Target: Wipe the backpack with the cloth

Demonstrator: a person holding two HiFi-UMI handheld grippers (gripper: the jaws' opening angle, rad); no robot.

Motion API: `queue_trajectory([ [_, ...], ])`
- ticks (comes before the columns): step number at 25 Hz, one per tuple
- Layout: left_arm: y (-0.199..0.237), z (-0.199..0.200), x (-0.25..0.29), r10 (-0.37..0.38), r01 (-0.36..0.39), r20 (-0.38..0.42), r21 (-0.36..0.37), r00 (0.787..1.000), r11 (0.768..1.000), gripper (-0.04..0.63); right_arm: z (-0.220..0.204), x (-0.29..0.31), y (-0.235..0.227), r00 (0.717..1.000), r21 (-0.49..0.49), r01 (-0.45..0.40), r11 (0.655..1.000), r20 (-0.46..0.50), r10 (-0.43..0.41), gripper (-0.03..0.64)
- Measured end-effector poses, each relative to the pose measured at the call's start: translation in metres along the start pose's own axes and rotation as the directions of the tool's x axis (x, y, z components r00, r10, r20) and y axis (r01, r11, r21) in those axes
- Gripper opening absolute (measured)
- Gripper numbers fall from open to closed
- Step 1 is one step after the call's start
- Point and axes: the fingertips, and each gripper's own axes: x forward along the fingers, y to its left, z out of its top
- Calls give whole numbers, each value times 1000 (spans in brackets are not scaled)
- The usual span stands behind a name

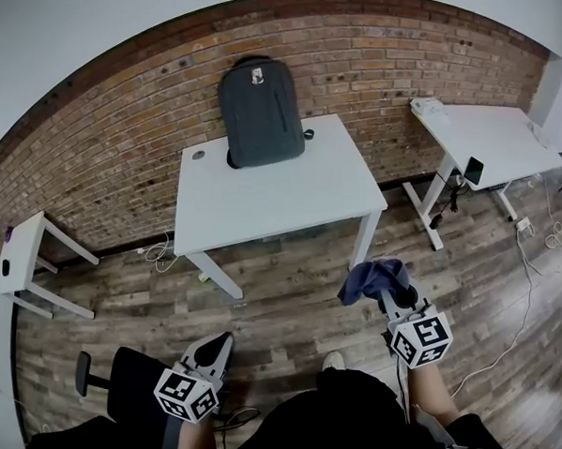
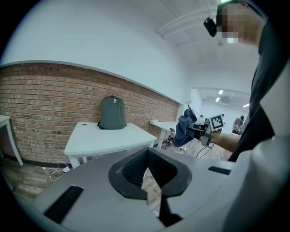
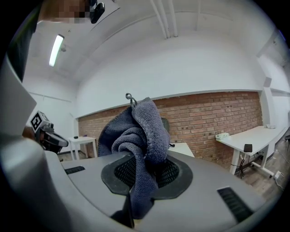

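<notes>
The grey backpack (image 1: 261, 110) (image 2: 112, 113) stands upright at the back of a white table (image 1: 292, 196), leaning on the brick wall. My right gripper (image 1: 383, 288) (image 3: 144, 163) is shut on a dark blue cloth (image 1: 372, 275) (image 3: 140, 136); it hangs over the floor in front of the table's right corner, well short of the backpack. The cloth bunches above the jaws and hides most of the backpack in the right gripper view. My left gripper (image 1: 216, 349) (image 2: 147, 156) is low at the front left, shut, with nothing in it.
A second white desk (image 1: 492, 136) stands at the right with cables (image 1: 533, 251) on the floor beside it. A small white side table (image 1: 21, 252) is at the left. A black chair (image 1: 127, 384) sits close by my left gripper.
</notes>
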Motion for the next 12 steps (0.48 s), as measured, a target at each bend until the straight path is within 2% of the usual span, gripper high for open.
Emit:
queue_trajectory([
  [12, -39, -53, -108, -18, 18, -10, 5, 1000, 1000, -6, -20, -107, 77, 999, 29, 41, 999, 3, -41, 64],
])
